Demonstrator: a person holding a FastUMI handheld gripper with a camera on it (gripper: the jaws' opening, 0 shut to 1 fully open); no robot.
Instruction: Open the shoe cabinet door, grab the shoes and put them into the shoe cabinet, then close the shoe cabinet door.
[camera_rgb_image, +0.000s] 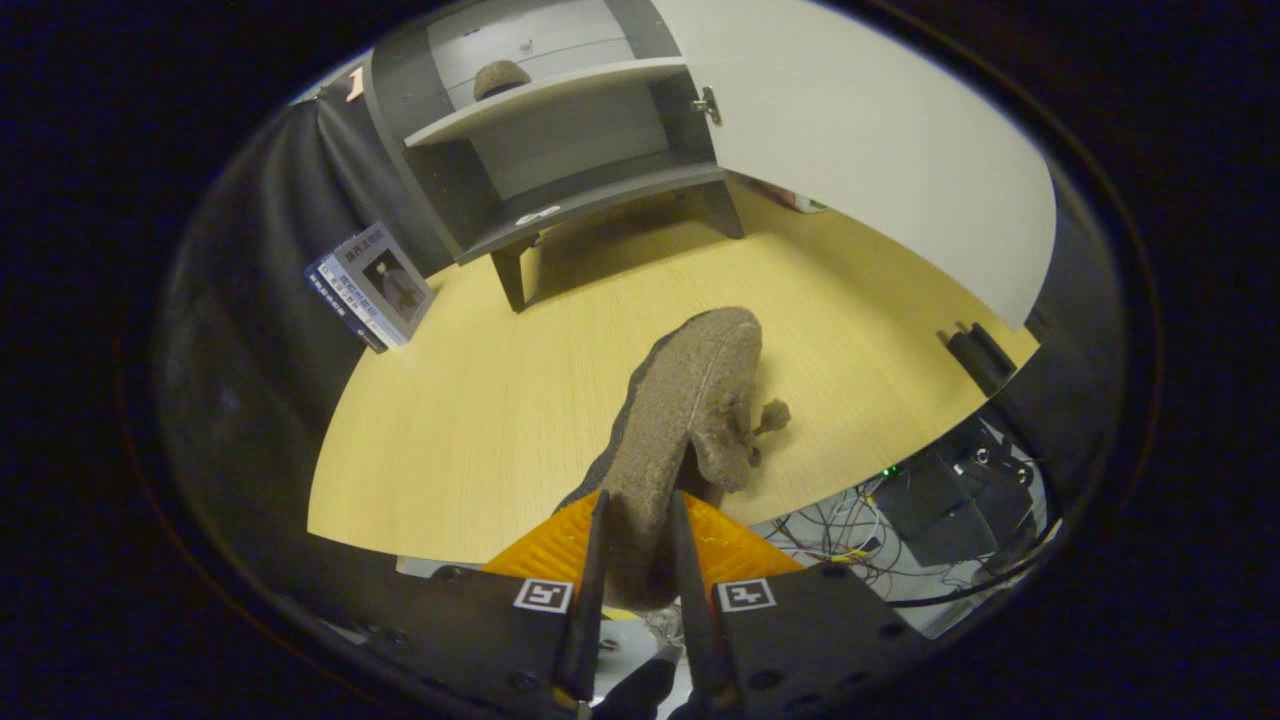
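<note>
The gripper (638, 560) is clamped on the heel of a brown felt slipper (690, 410), carried above the wooden floor (480, 420). Beyond, the shoe cabinet (570, 150) stands open (one slipper (500, 78) already shelved); next, carry this one in.

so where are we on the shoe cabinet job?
Done: cabinet door stands open, and one shoe already sits on the upper shelf. In hand: the gripper fingers are shut on the second shoe, held above the table. Left: place it inside, then close the door.
</note>
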